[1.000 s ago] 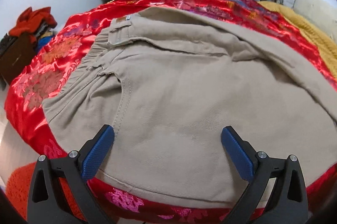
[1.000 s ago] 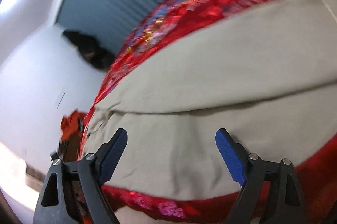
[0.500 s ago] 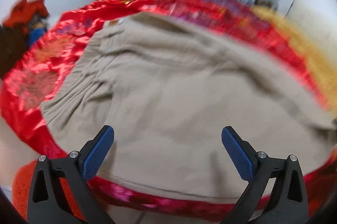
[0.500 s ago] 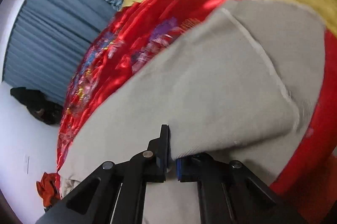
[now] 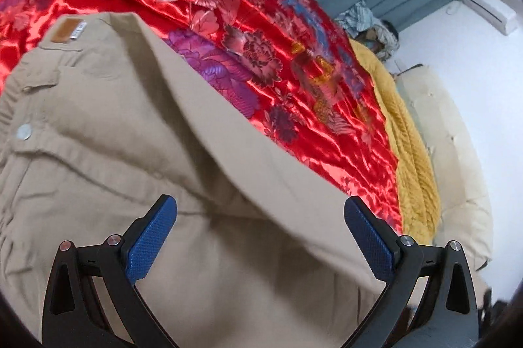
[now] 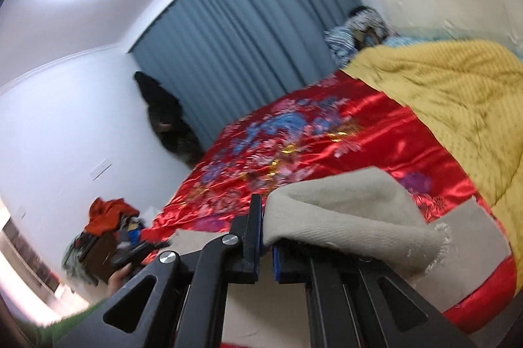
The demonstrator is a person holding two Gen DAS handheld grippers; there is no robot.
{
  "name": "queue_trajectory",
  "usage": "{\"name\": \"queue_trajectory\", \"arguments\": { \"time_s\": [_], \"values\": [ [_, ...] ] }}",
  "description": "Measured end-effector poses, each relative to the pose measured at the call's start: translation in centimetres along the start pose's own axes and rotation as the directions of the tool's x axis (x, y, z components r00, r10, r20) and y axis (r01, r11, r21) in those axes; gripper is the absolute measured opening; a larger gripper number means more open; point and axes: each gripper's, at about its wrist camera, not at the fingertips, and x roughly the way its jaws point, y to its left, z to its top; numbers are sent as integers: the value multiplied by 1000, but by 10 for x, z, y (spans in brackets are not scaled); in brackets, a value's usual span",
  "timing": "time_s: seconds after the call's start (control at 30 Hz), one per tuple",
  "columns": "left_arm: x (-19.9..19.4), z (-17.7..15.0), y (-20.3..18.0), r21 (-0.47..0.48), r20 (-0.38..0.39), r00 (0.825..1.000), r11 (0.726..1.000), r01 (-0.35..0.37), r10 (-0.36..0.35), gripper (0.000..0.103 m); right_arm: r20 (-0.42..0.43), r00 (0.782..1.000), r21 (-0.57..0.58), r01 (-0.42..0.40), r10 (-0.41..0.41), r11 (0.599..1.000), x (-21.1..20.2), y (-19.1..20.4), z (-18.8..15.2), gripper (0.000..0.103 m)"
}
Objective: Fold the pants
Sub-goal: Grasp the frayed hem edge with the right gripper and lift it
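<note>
The beige pants [image 5: 137,151] lie spread on the bed over a red satin cover [image 5: 268,30] with a flower pattern. From the left wrist view the waistband end sits toward nine o'clock, with a brown patch [image 5: 68,30] at its upper corner and a pale button [image 5: 24,131] just below; the lower part of the cloth is blurred, and its left and bottom edges are cut off by the picture. The left gripper [image 5: 260,236] hangs over the pants with its blue pads [image 5: 150,238] wide apart and nothing between them.

In the right wrist view the right gripper [image 6: 266,236] is pinched together on a leg end of the pants [image 6: 346,214], which is lifted off the bed and drapes over toward three o'clock, its frayed hem [image 6: 439,245] hanging free. How much cloth sits inside the pinch is hidden by the fingers.

Beyond the red cover, a yellow blanket [image 6: 457,93] lies at two o'clock, a blue curtain [image 6: 248,47] at twelve, and a blurred heap of clothes [image 6: 108,217] at eight. A hand [image 6: 119,279] shows near the heap, hard to make out.
</note>
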Motion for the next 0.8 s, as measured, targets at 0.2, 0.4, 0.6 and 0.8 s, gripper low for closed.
{"name": "queue_trajectory", "arguments": {
  "time_s": [0.2,0.4,0.6,0.8],
  "values": [
    [15,15,-4,32,-55,998,999,-23,25,102,-31,994,-83,-103,101,991,-35,22,-23,5],
    [21,11,-11,59,-95,995,998,-10,15,52,-99,980,-114,-182,172,977,-57,10,-57,5],
    [12,-2,-19,136,-82,994,989,-60,71,4,-174,980,-23,-105,99,994,-37,-43,-74,4],
    [-21,-8,-37,160,-11,999,986,-35,37,2,-226,974,66,33,-17,997,-11,-93,-73,4]
  ]
}}
